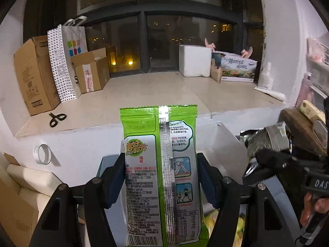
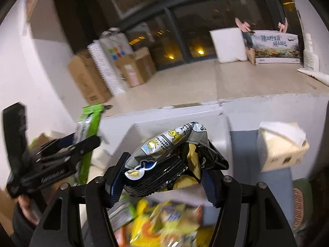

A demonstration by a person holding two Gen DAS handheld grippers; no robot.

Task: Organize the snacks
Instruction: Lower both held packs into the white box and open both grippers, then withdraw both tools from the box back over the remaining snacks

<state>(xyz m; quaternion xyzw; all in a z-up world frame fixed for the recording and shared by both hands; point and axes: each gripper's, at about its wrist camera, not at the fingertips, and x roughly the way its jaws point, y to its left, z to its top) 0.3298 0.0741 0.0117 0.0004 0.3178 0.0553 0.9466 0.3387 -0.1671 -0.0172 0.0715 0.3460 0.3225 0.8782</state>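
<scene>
- The left gripper [image 1: 161, 182] pinches the green snack packet [image 1: 160, 164] upright; the bare ledge [image 1: 156, 88] lies open at 12 o'clock.
- The right gripper [image 2: 162, 178] pinches a crumpled black snack bag [image 2: 174, 156].
- The snack pile [image 2: 162, 222] at 6 o'clock is blurred and cut off.

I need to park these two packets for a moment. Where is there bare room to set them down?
The windowsill ledge is bare across its middle, between the small cardboard box on the left and the white foam box on the right. Scissors lie on its front left. The yellow snack pile below the right gripper is crowded.
</scene>
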